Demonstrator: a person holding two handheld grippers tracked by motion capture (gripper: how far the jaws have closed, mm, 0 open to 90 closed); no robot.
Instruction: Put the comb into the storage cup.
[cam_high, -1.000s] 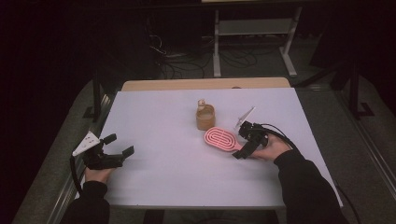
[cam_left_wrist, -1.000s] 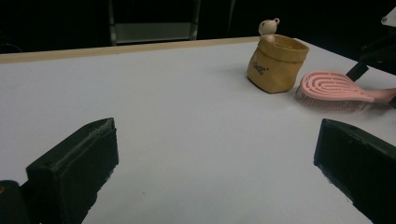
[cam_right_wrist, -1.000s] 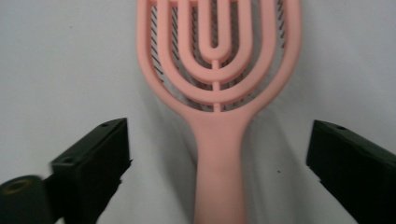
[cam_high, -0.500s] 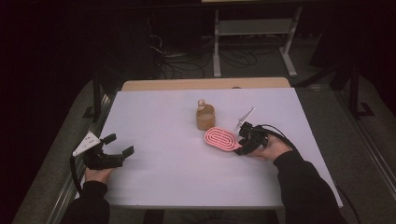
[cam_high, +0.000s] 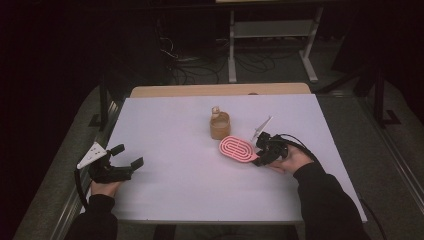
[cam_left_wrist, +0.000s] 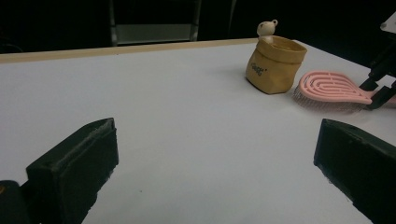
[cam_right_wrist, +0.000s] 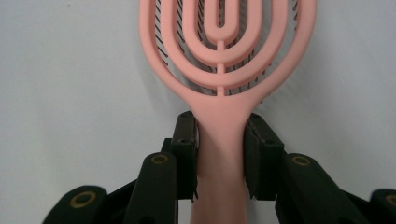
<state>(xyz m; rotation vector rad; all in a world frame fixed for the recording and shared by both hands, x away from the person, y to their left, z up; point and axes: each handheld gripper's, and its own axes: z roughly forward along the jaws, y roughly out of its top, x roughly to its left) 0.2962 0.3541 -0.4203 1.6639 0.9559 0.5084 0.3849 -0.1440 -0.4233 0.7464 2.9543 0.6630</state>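
The right gripper (cam_right_wrist: 219, 154) has just been closing and its jaws now clamp the handle of the pink hairbrush (cam_right_wrist: 224, 56), one pad on each side of the neck where the handle widens into the looped head. The brush lies flat on the white table (cam_high: 165, 130), bristles down, its head stretching straight ahead of these jaws, and the small tan pouch (cam_high: 219, 125) with a little figure at its rim stands just beyond and to one side of that head. The main risk is the grip point: the pads sit at one end of a long, head-heavy thing on a smooth tapering handle, so on a lift the head may droop or swivel between the pads, or the handle may slide out. A swing toward the pouch could also tip it, since it looks soft and light. How deep the handle sits in the jaws is hard to judge, as the lower handle is hidden behind them. The left gripper (cam_left_wrist: 210, 168) rests well apart with its jaws wide and nothing between them, too far off to steady the brush.
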